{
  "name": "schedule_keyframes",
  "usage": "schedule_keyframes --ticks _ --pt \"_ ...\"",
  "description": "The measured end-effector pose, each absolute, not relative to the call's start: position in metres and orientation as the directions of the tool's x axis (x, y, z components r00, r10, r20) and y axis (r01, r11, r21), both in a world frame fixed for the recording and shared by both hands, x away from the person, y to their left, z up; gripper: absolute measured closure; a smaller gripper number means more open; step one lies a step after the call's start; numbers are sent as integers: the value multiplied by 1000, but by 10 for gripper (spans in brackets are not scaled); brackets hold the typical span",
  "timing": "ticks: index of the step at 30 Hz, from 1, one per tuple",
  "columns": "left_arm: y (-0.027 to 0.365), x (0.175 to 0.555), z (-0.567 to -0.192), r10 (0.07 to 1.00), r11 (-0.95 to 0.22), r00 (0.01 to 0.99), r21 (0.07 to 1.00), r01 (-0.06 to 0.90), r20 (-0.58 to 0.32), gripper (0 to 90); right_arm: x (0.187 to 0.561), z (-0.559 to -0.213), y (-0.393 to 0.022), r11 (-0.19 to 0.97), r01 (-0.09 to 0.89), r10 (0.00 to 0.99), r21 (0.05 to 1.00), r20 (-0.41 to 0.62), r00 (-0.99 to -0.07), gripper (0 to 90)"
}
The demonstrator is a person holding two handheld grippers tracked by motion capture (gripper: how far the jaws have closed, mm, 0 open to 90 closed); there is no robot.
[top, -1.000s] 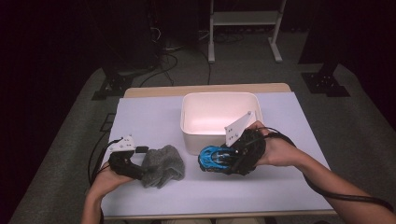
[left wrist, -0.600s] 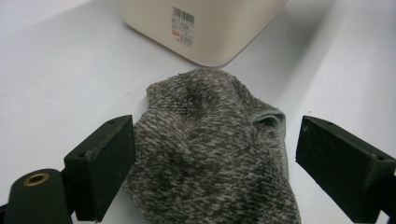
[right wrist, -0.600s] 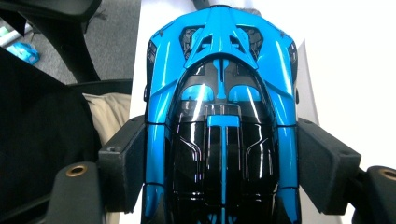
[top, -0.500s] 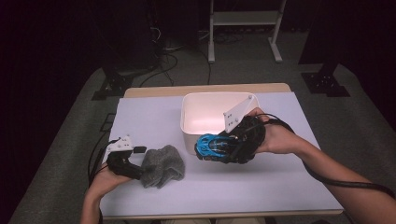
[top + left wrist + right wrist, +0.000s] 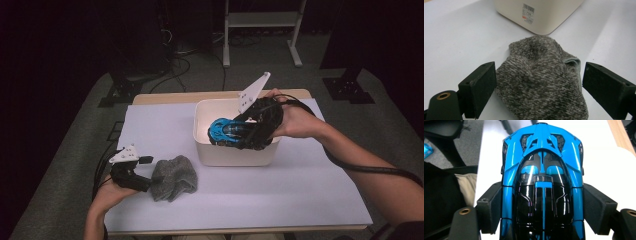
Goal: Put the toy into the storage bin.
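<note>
Lavender tabletop; right gripper, clamping glossy blue-and-black toy car, had risen over cream plastic bin, ready to drop; left gripper gaped around grey fuzzy sock.

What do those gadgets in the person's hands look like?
Each hand carries a black gripper: the left gripper and right gripper bear a pale three-cornered plate on top and trail a black cable. Their jaws are flat, blocky and matte black, with brass-ringed holes at the base.
</note>
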State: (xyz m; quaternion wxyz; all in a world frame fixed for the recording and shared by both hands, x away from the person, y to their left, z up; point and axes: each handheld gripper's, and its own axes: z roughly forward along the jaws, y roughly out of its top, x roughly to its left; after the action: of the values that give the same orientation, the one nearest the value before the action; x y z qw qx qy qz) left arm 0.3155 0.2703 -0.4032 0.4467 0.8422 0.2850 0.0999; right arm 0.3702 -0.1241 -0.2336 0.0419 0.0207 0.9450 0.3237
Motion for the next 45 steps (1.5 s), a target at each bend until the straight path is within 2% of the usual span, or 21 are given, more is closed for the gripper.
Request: schedule_keyframes --ticks 6,15,45 --pt "272 315 -404 574 -439 814 808 393 -85 111 394 -240 -122 804 30 90 594 -71 -993 253" --pt "272 315 -406 582 -437 809 804 403 -89 111 425 -268 -121 808 75 109 584 -22 -994 253" --pt "273 316 -408 580 -431 809 807 403 -94 111 457 -322 -105 845 114 120 522 22 -993 252"
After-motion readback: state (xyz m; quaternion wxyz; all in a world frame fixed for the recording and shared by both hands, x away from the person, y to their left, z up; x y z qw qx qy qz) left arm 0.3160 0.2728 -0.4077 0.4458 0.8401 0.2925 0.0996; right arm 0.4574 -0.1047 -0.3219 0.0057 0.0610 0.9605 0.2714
